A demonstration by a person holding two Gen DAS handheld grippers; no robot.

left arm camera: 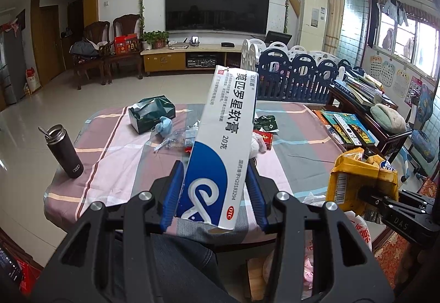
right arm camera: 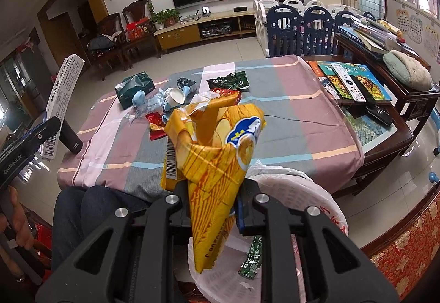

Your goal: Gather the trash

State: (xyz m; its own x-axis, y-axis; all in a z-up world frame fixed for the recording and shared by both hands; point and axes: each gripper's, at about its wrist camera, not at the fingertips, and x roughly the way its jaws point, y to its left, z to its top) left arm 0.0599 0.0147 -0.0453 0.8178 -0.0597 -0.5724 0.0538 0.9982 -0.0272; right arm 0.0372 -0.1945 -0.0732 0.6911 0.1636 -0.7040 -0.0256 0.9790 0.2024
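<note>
Trash: an ointment carton (left arm camera: 220, 143) and a yellow snack bag (right arm camera: 217, 162), both lifted off the table; more wrappers, a paper cup (right arm camera: 174, 98) and a torn green packet (right arm camera: 228, 80) lie ahead of both grippers.
Left gripper (left arm camera: 214, 193): blue pads pressed on the carton's two long sides near its lower end; the carton stands tilted up and away.
Carton handling: likely light, stiff, easily crushed; the side grip suits it.
Right gripper (right arm camera: 213, 193): nearly pressed together, pinching the bag's crumpled neck.
Bag handling: likely very light, limp, slick foil; a bunched fold holds best.
White plastic bag (right arm camera: 297, 187): open just below and beyond the right gripper, a green wrapper inside.
Surface: table (right arm camera: 302, 121) under a soft checked cloth.
Room: living room, tiled floor, television on the far wall.
</note>
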